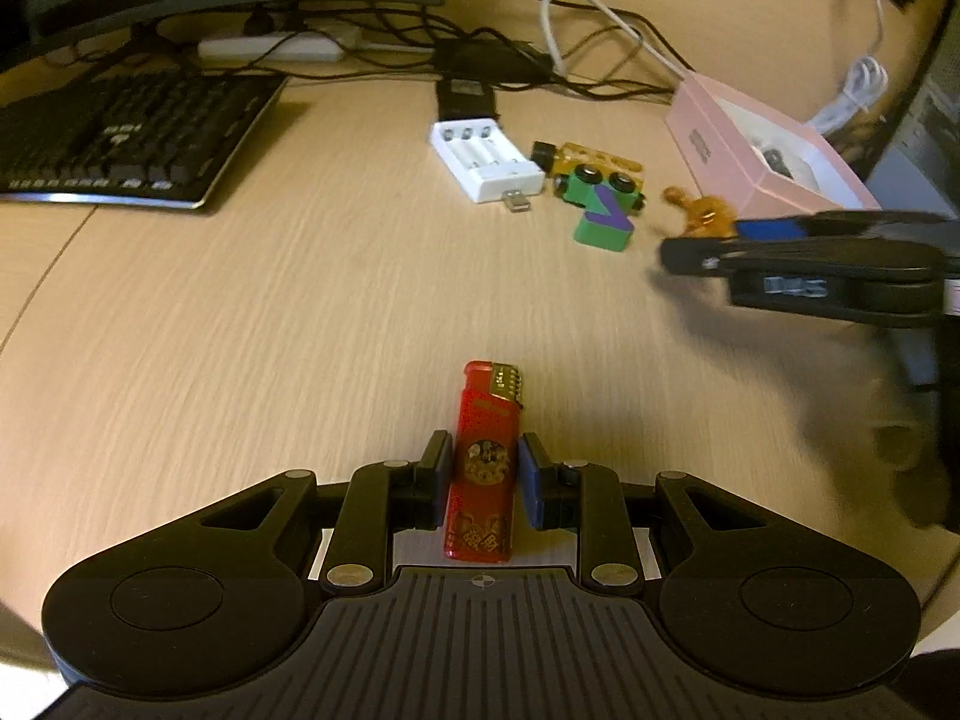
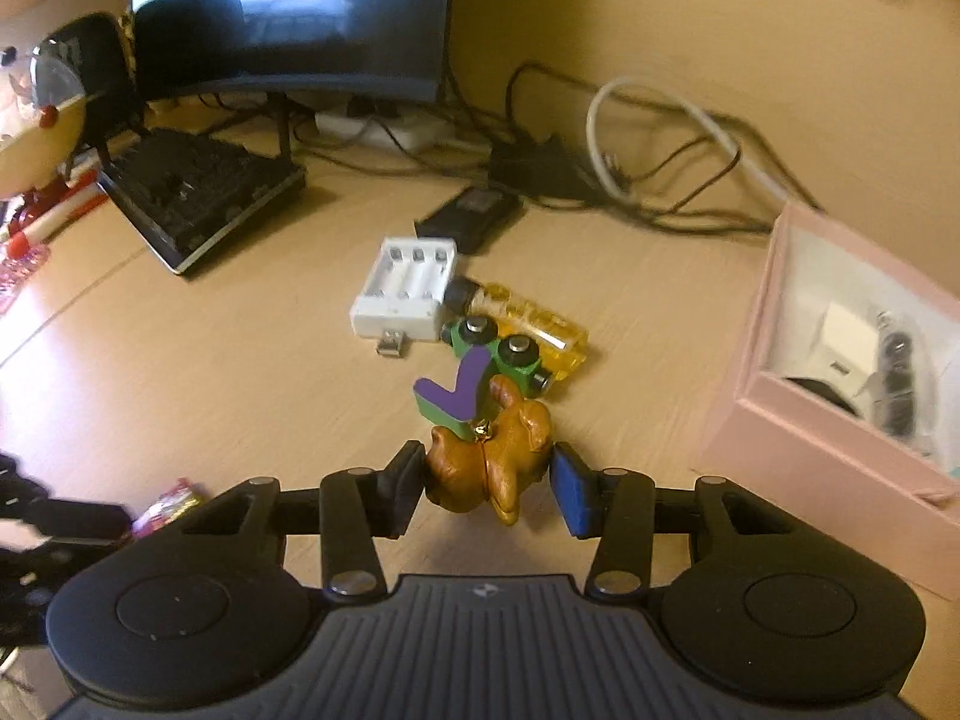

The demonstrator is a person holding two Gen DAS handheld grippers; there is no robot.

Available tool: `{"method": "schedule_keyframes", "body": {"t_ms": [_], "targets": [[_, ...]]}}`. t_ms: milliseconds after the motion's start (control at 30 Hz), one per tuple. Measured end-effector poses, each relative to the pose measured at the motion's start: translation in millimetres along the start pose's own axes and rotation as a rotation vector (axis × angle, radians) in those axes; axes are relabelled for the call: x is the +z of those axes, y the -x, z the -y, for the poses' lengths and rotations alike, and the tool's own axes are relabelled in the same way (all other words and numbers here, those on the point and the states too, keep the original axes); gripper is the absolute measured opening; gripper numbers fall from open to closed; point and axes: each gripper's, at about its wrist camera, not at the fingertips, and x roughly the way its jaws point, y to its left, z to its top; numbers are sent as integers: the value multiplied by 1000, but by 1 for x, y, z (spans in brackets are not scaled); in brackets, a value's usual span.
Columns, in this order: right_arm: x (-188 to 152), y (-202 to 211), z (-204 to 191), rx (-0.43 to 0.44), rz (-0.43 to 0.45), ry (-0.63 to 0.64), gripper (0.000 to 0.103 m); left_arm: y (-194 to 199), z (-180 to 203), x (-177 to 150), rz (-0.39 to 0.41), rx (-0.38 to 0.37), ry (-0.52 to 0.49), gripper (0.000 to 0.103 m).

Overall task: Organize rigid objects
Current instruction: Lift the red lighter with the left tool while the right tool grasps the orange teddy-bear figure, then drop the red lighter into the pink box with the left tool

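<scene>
A pale wooden desk (image 1: 240,312) carries everything here. At its back stands a dark monitor (image 2: 300,6), with a black keyboard (image 1: 120,132) lying in front of it and a tangle of black and white cables (image 1: 576,18) running along the rear edge. On the right side sits an open pink box (image 2: 840,432) (its white lining holds some small dark and white items too blurred to name).

Near the middle of the desk, a white battery charger (image 1: 486,159) lies flat with its USB plug pointing toward the cameras, touching a small black device (image 1: 465,97) behind it. Just beside the charger on its right is a yellow-and-green toy vehicle (image 1: 594,177) resting on its side with its wheels showing, and a green block with a purple face (image 1: 603,225) leans against it.

The left gripper (image 1: 483,480) has its two pads closed in around a red lighter (image 1: 483,468), which lies lengthwise between them with its metal head pointing away; the left pad appears to touch it, while the right pad looks just off it, so a firm grip cannot be confirmed.

The right gripper (image 2: 489,483) holds its fingers about half spread, pinching a small brown dog figurine (image 2: 489,459) with a tiny bell, just in front of the green block.
</scene>
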Motion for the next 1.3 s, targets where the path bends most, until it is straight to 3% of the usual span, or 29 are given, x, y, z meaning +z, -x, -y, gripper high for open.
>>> {"method": "schedule_keyframes", "body": {"t_ms": [267, 400, 500, 633, 700, 767, 833, 900, 1033, 1167, 1300], "targets": [[-23, 64, 22, -128, 41, -54, 46, -6, 45, 6, -62, -170, -181, 26], [-40, 96, 41, -219, 57, -86, 46, -3, 82, 22, -24, -262, -276, 26], [-55, 118, 58, -276, 58, -156, 46, -2, 108, 56, 49, -311, -321, 26], [-80, 142, 76, -346, 52, -252, 46, -7, 147, 117, 186, -306, -336, 26], [-93, 152, 82, -381, 51, -279, 46, -14, 165, 152, 261, -326, -290, 27], [-104, 159, 86, -418, 47, -302, 46, -30, 177, 181, 280, -384, -222, 28], [-113, 165, 90, -449, 36, -327, 46, -51, 193, 199, 280, -354, -208, 28], [-120, 171, 93, -472, 30, -350, 46, -64, 201, 200, 299, -301, -184, 28], [-131, 180, 98, -508, 32, -383, 46, -76, 186, 180, 278, -328, -79, 28], [-131, 173, 106, -486, 11, -392, 46, -77, 162, 155, 220, -334, -24, 28], [-112, 163, 109, -433, 44, -350, 46, -55, 129, 121, 174, -308, -47, 28]]}}
